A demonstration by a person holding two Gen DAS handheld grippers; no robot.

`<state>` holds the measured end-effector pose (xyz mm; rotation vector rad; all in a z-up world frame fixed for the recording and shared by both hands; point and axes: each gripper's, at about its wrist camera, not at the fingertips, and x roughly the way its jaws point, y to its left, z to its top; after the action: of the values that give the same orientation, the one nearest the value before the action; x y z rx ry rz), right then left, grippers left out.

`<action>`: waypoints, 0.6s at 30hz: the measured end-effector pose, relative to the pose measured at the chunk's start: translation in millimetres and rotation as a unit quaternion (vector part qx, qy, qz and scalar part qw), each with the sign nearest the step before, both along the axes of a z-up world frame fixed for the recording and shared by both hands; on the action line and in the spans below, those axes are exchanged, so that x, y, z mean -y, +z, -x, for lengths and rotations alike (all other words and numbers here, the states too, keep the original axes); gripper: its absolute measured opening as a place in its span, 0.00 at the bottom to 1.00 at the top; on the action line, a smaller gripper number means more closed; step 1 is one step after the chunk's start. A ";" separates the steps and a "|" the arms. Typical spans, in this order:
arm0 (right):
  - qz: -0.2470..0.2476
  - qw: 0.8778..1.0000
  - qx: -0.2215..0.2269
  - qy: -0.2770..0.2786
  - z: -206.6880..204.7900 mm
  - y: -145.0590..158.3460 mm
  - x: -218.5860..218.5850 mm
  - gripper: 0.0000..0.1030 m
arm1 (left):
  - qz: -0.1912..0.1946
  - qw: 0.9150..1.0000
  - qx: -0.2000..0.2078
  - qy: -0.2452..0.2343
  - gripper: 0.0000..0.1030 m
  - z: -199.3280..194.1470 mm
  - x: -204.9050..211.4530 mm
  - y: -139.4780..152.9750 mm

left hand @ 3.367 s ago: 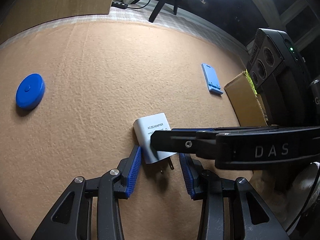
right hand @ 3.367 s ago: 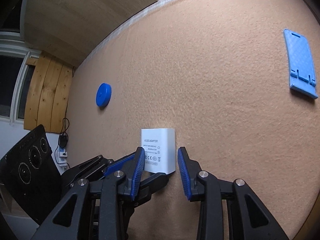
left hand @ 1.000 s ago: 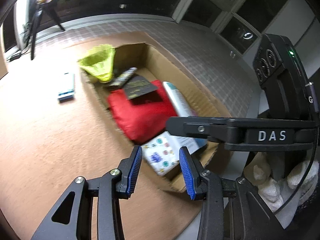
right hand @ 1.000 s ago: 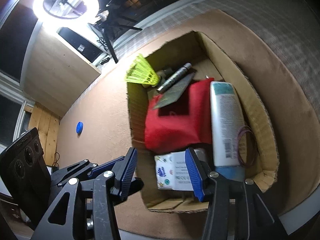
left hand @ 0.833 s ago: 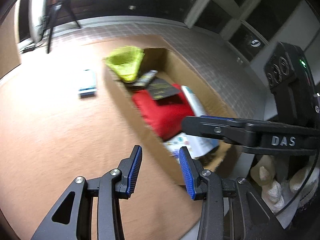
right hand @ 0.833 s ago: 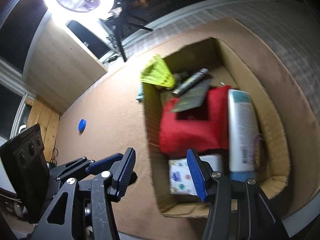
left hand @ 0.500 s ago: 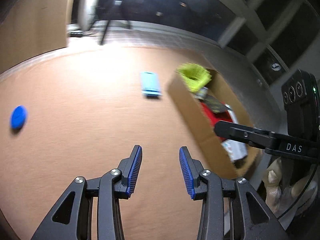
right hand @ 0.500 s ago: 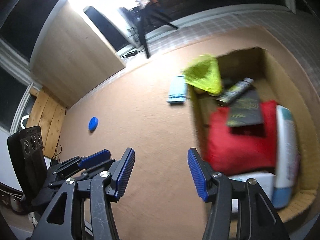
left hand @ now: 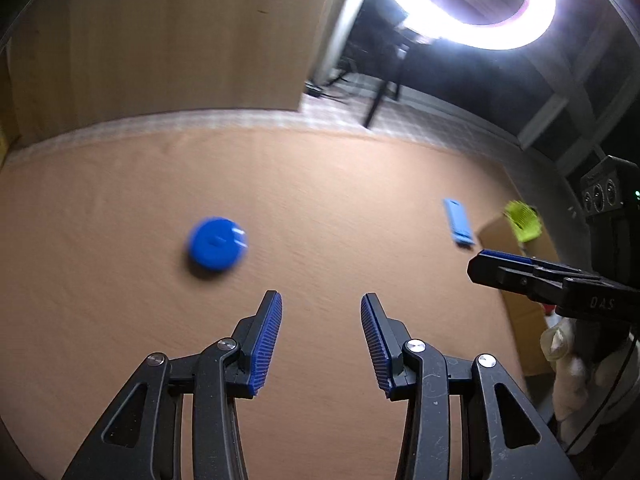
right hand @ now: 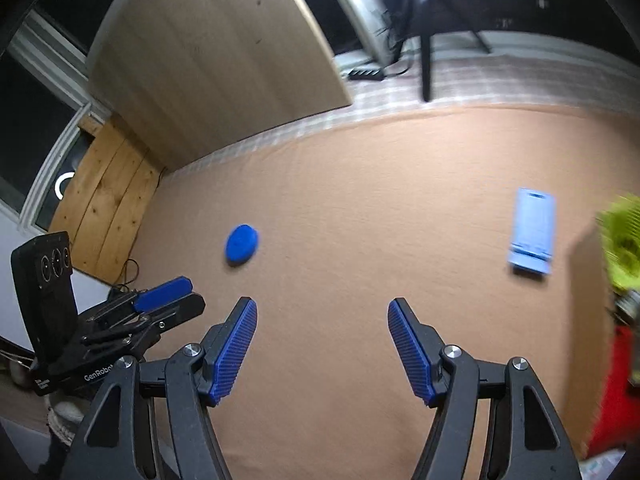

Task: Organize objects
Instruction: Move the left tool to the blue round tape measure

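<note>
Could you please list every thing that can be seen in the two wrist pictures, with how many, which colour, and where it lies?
round disc: 1, blue, flat on the mat, ahead and left of both grippers
flat stand: 1, light blue, on the mat, right side, beside the box
cardboard box: 1, brown, right edge of the mat
mesh basket: 1, yellow-green, at the far end of the box
red item: 1, red, inside the box, blurred
mat: 1, tan, covers the floor area
wooden panel: 1, pale wood, behind the mat
ring light: 1, white, lit, top right
left gripper: 1, black with blue pads, open, nothing between the fingers
right gripper: 1, black with blue pads, jaws just opening wider, nothing between them
</note>
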<state>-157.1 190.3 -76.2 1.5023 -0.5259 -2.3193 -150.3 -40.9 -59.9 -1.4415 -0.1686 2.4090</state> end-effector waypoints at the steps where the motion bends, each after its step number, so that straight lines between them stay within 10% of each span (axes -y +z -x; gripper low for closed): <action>1: 0.002 1.000 0.004 0.003 6.9 -2.1 5.7 0.63 | 0.002 1.000 -0.001 0.002 0.46 3.5 6.8 0.5; 18: 0.017 0.996 0.068 0.059 94.1 -54.5 92.0 0.62 | 0.018 0.999 0.033 -0.011 0.56 61.4 42.1 -59.0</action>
<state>-251.2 98.4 -130.7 1.6382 -0.4947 -2.1186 -211.6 -83.0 -119.0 -1.5303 -0.1247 2.3600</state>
